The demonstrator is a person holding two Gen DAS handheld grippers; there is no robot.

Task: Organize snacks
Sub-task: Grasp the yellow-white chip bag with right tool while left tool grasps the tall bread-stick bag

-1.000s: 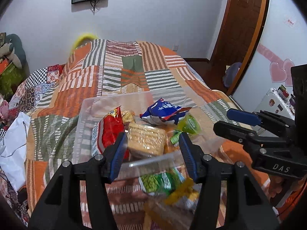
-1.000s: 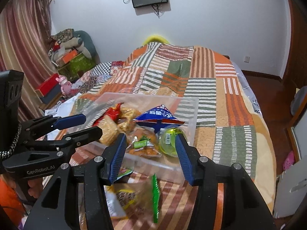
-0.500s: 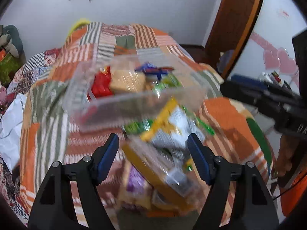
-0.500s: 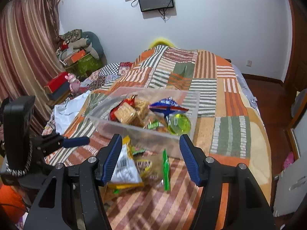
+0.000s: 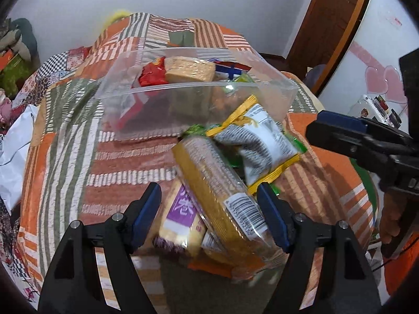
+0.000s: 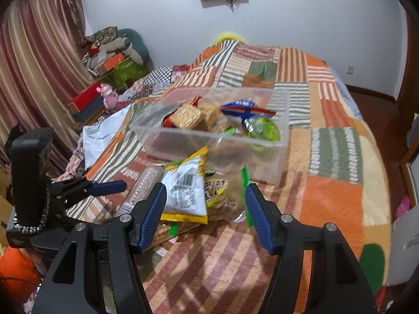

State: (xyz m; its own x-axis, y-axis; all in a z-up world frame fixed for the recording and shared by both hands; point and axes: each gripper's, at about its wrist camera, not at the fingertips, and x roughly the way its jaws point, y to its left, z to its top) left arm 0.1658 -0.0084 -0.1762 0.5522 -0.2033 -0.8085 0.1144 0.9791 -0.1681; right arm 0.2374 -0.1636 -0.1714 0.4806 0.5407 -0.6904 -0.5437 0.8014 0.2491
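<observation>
Loose snack packets piled on the bed in front of a clear bin

Both the left gripper [image 5: 209, 216] and the right gripper [image 6: 205, 213] are held wide apart with nothing gripped, above the pile on the patchwork quilt [image 6: 335, 154]. A long biscuit pack [image 5: 222, 191] lies on a purple-labelled packet [image 5: 183, 214], beside a white-and-yellow bag [image 6: 187, 193]. The clear bin [image 6: 217, 141], just beyond the pile, is seen already holding snacks

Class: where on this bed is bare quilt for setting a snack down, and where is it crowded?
Bare quilt lies right of the clear plastic bin, and more left of the bin near the white bag. Crowded: the snack pile directly before the bin, between both open grippers.
</observation>
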